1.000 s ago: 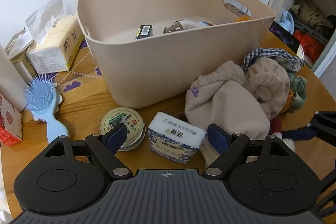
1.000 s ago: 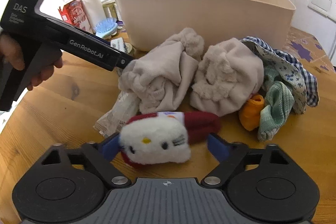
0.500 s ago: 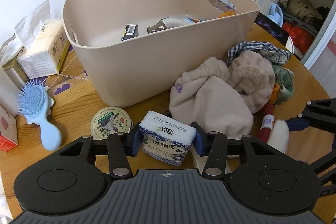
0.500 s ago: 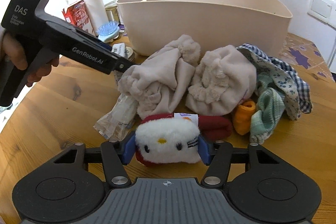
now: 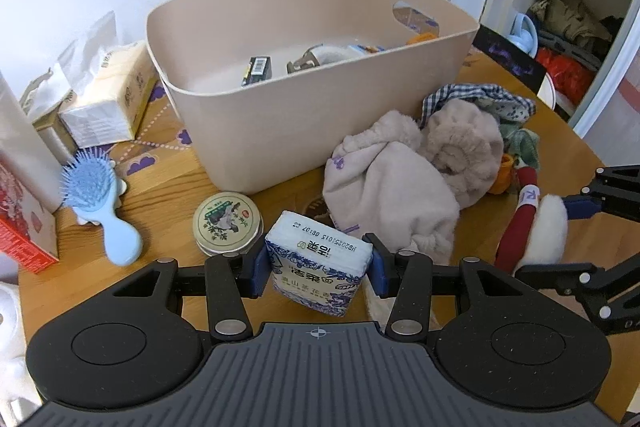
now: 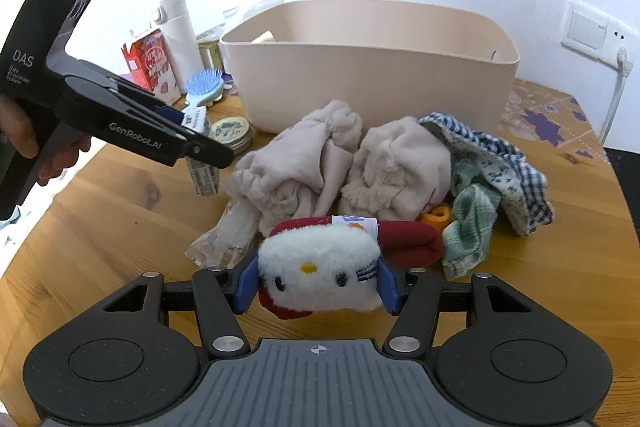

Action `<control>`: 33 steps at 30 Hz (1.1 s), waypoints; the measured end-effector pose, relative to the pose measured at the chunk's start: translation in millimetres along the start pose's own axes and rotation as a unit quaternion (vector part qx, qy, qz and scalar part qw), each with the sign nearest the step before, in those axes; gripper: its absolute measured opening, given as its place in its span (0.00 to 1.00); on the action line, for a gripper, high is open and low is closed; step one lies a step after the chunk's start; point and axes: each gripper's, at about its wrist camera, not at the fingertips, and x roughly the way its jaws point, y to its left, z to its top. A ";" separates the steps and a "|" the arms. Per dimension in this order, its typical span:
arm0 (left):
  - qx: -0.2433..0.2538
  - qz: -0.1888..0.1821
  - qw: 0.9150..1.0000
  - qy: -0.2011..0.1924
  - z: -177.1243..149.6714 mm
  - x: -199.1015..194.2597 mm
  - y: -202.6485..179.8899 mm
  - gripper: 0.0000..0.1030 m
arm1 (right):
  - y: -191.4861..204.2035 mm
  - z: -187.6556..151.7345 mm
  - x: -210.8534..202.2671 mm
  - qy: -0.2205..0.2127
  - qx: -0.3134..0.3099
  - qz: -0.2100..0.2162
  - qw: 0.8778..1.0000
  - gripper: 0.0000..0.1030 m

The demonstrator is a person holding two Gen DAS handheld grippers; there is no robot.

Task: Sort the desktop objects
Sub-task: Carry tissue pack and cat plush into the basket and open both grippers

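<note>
Tissue pack [image 5: 318,263], a soft rectangular packet printed in blue and white, sits pinched between the blue pads of our left claw [image 5: 316,269], tilted with its far end toward the round tin [image 5: 227,223] just beside it. We cannot tell whether the pack has left the wooden worktop [image 5: 160,195]. Our right claw [image 6: 316,285] is closed on the plush toy [image 6: 318,273], a fluffy white cat face with a yellow nose, joined to a dark red fabric roll [image 6: 408,239] that trails to the right.

Beyond both claws stands the beige plastic bin [image 5: 280,115], smooth-walled with rounded corners and an oval handle cutout; a few small items lie on its floor. Against its front wall we see a rumpled heap of fleecy beige cloths [image 6: 340,163], with a blue checked cloth [image 6: 492,151] and a green knitted piece [image 6: 472,219] on its right side, and a crinkled clear wrapper [image 6: 228,235] poking out at the left.

Left of the bin lie a light blue bristle hairbrush [image 5: 96,195], a paper tissue box [image 5: 108,107] and a red carton [image 5: 24,227]. Bare wood shows in front of the heap on the right and along the near left edge, where the rim of the worktop curves away.
</note>
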 end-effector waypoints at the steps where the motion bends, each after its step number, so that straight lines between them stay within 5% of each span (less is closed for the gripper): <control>1: 0.002 0.002 1.000 -0.003 0.3 -3.2 -0.7 0.47 | 0.2 0.5 -2.5 -0.003 0.001 -0.001 1.000 0.54; 19: 0.022 0.010 0.996 -0.087 38.6 -59.0 -10.7 0.47 | -29.6 41.4 -39.8 -0.067 0.015 -0.031 0.997 0.54; 33: 0.003 0.035 0.992 -0.118 76.7 -54.2 -8.4 0.47 | -61.1 91.8 -47.7 -0.115 -0.021 -0.055 0.992 0.54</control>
